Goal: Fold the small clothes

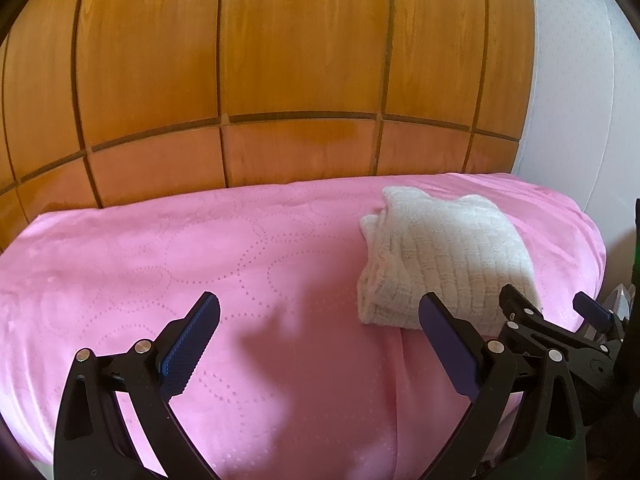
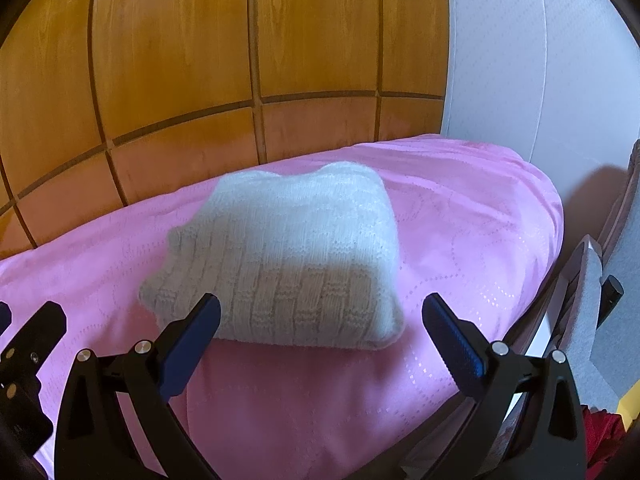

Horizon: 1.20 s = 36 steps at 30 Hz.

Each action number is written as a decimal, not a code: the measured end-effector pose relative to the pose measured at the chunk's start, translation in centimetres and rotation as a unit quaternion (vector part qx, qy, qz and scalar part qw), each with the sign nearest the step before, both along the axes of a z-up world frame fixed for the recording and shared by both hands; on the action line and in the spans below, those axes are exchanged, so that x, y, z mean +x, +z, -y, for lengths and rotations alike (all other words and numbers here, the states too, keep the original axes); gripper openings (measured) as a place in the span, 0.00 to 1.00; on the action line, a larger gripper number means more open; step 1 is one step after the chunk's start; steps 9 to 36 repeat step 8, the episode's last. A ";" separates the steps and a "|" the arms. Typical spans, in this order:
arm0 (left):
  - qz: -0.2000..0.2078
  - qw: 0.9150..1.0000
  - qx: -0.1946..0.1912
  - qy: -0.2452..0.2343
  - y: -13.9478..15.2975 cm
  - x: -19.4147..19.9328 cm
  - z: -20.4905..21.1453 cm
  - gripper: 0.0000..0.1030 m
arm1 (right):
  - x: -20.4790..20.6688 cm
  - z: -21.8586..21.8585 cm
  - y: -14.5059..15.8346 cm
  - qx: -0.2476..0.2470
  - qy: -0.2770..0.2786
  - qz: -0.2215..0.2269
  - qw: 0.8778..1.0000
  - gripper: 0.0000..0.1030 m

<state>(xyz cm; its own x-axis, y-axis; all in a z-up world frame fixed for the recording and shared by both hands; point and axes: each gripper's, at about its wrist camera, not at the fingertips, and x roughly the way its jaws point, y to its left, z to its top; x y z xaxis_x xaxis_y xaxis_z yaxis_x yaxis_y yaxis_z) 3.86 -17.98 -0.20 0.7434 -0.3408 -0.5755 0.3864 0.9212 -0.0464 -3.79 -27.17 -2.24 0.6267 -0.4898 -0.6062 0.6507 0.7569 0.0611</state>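
Note:
A white knitted garment (image 1: pixel 444 256) lies folded into a compact rectangle on the pink bed cover (image 1: pixel 200 248), toward the right. In the right wrist view it (image 2: pixel 288 256) sits just ahead of the fingers. My left gripper (image 1: pixel 320 320) is open and empty, above the cover to the left of the garment. My right gripper (image 2: pixel 320 316) is open and empty, its fingers spread just in front of the garment's near edge. The right gripper also shows in the left wrist view (image 1: pixel 548 312), at the garment's right near corner.
A wooden panelled wall (image 1: pixel 240 80) stands behind the bed. A white wall (image 2: pixel 520 60) is to the right. The bed's right edge (image 2: pixel 556 216) drops off near a grey object (image 2: pixel 588 320) and something red (image 2: pixel 604 432).

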 end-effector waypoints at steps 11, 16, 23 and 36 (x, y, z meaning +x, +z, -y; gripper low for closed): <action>-0.042 0.999 0.003 0.019 -1.6 1.5 -0.1 0.96 | -0.1 3.2 0.4 0.029 0.003 0.019 0.999 0.98; -0.042 0.999 0.003 0.019 -1.6 1.5 -0.1 0.96 | -0.1 3.2 0.4 0.029 0.003 0.019 0.999 0.98; -0.042 0.999 0.003 0.019 -1.6 1.5 -0.1 0.96 | -0.1 3.2 0.4 0.029 0.003 0.019 0.999 0.98; -0.042 0.999 0.003 0.019 -1.6 1.5 -0.1 0.96 | -0.1 3.2 0.4 0.029 0.003 0.019 0.999 0.98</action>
